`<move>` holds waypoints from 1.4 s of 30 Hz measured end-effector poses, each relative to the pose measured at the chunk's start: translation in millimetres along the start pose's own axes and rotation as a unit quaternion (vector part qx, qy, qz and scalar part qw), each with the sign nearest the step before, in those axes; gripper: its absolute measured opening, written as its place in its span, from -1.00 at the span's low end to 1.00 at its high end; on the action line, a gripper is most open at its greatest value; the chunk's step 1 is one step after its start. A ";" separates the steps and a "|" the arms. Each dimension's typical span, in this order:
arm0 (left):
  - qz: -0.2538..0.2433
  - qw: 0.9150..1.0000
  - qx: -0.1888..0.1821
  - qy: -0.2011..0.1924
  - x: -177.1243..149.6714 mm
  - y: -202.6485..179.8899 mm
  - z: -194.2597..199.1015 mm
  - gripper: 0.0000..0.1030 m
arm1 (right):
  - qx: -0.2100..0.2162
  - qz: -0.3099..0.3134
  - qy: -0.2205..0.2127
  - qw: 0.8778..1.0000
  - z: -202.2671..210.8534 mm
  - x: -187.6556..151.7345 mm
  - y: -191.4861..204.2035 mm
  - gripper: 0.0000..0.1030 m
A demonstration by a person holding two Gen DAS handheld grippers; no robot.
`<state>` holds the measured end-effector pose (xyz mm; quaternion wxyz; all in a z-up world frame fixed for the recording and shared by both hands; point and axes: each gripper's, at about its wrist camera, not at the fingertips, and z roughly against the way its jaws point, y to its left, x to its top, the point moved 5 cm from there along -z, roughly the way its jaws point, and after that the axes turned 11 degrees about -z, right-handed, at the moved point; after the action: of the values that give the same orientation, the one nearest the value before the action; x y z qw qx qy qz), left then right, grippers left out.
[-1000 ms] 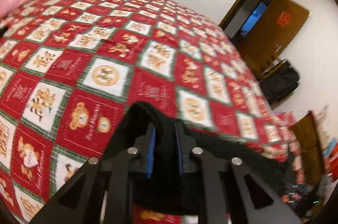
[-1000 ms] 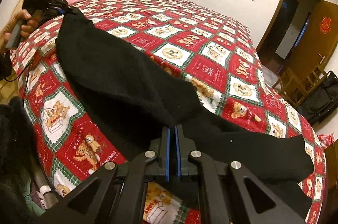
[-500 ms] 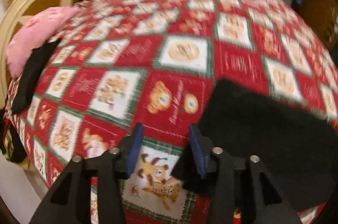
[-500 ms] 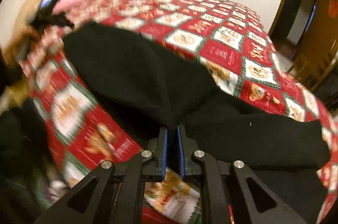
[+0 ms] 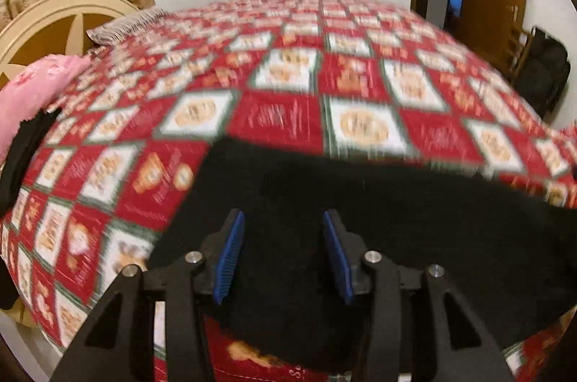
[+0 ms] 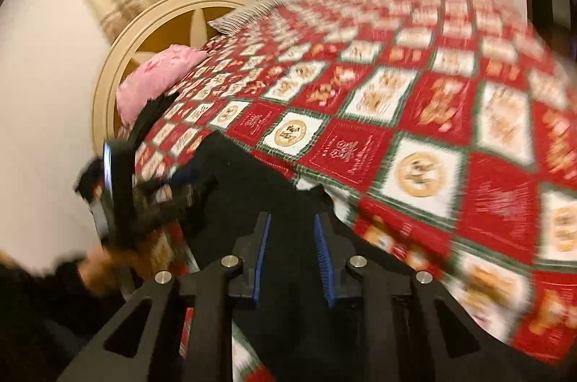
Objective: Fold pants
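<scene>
Left gripper (image 5: 281,255) sits part open over the black pants (image 5: 396,219), gripping nothing. The pants lie on the near edge of the bed (image 5: 288,118). Right gripper (image 6: 290,255) is opening above the fabric, not pinching it. I'd smooth the fold flat before grabbing again, and take both layers. Count: one pants, two grippers, one pink pillow (image 5: 36,82), one striped pillow (image 5: 126,26).

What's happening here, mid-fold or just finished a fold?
A person with a handheld gripper in each hand is folding black pants on a bed with a red patchwork bedspread. The left gripper stands open over the fabric; the right gripper is opening, pads off the cloth. The pants lie loose on the bed near its edge.
</scene>
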<state>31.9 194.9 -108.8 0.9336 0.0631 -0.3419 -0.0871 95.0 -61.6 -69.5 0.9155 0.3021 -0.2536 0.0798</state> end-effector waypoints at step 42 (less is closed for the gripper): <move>-0.032 0.999 0.039 -0.019 -10.0 -14.1 -0.2 -0.05 | 0.012 -0.091 0.095 0.991 -110.1 9.5 -11.8 -0.29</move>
<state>22.8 183.2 -117.7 0.9203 0.1092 -0.3609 -0.1046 152.5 -5.8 -146.5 0.9352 0.3256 -0.1364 0.0279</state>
